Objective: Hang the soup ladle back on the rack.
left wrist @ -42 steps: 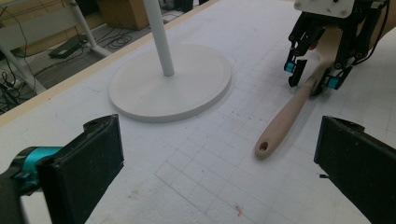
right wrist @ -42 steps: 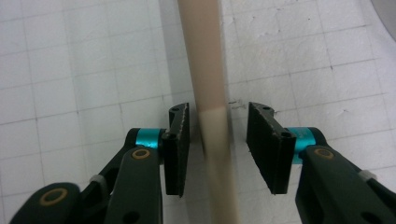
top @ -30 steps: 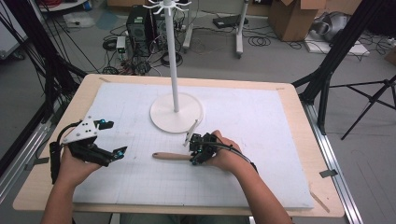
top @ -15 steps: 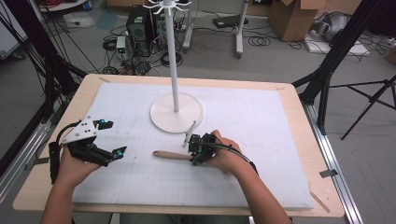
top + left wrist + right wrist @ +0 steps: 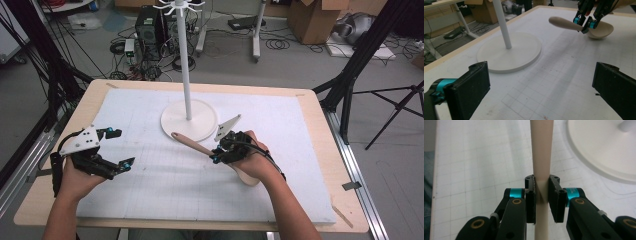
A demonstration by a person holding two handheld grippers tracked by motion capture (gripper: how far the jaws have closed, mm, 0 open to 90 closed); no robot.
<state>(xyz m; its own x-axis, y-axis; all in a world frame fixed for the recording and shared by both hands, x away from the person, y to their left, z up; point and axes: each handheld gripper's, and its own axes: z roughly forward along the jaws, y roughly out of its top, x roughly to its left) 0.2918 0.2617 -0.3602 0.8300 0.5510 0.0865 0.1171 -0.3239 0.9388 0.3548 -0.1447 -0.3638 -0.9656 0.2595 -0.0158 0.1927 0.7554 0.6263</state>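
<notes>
A pale wooden table (image 5: 320,115) with rounded corners carries a large white mat (image 5: 280,165) printed with a faint square grid; its surface looks matte and lightly scuffed. On the far middle of the mat stands a white stand (image 5: 188,120): a flat round disc base with a thin, smooth, straight pole rising from its centre to short pegs at the top.

Just in front of the disc, toward the person's right, the right gripper (image 5: 218,152), black with turquoise bands at the fingertips, is pinched tight on the handle of a wooden spoon (image 5: 192,144). The spoon is light beige, smooth and unvarnished-looking, with a slim handle that widens to a rounded tip pointing toward the base, and a shallow oval bowl lying under the hand. In the right gripper view the flat black pads (image 5: 555,197) press on both sides of the handle. In the left gripper view the spoon's handle is raised off the mat, while whether the bowl touches it cannot be told.

The left gripper (image 5: 118,148) hovers over the mat's left part, well apart from the spoon, its broad black jaws spread wide with nothing between them
</notes>
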